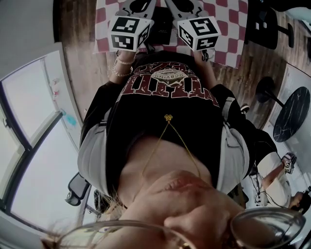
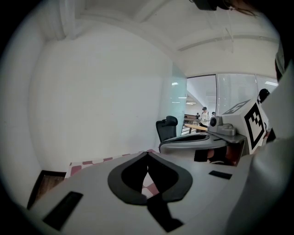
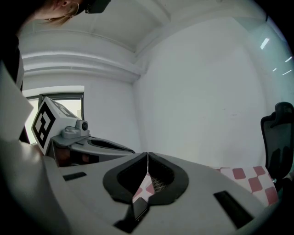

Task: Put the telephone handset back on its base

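Note:
In the head view a black telephone (image 1: 160,26) lies on the red-and-white checked cloth (image 1: 228,29), between my two grippers. My left gripper (image 1: 138,6) is held up at its left and my right gripper (image 1: 182,6) at its right, each with its marker cube toward me. In the left gripper view the left gripper (image 2: 147,153) is shut with nothing in it, and only checked cloth shows through the hollow behind the tips. The right gripper (image 3: 148,155) is also shut and empty. Below its tips a dark grille (image 3: 159,183) of the telephone shows.
The cloth covers part of a wooden table (image 1: 80,58) that stands against a white wall. A black office chair (image 2: 166,128) stands beyond the table's end. A round black table (image 1: 291,114) and a stool (image 1: 265,90) are on the floor at the right.

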Demonstrator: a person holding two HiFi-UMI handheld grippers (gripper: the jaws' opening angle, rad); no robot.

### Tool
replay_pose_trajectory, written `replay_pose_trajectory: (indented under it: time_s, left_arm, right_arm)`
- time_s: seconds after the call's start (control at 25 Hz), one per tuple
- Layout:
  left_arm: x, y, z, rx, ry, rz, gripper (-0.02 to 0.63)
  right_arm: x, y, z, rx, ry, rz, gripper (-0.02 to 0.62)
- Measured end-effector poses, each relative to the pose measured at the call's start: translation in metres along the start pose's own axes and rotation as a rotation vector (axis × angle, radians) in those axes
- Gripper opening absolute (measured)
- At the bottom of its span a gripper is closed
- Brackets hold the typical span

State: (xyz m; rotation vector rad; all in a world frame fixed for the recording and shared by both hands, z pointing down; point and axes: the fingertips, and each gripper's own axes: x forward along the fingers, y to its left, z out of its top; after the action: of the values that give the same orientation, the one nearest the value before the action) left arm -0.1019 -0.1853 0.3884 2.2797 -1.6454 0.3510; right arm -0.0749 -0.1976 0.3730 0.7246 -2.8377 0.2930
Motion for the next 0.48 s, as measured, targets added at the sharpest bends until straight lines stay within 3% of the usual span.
replay_pose_trajectory:
  time_s: [0.48]
  left_arm:
    - [-0.003,-0.011,0.011,0.014,-0.032,-0.036,0.011]
  right_arm:
    - [-0.004,0.003,-0.001,-0.005,0.005,-0.015,0.021]
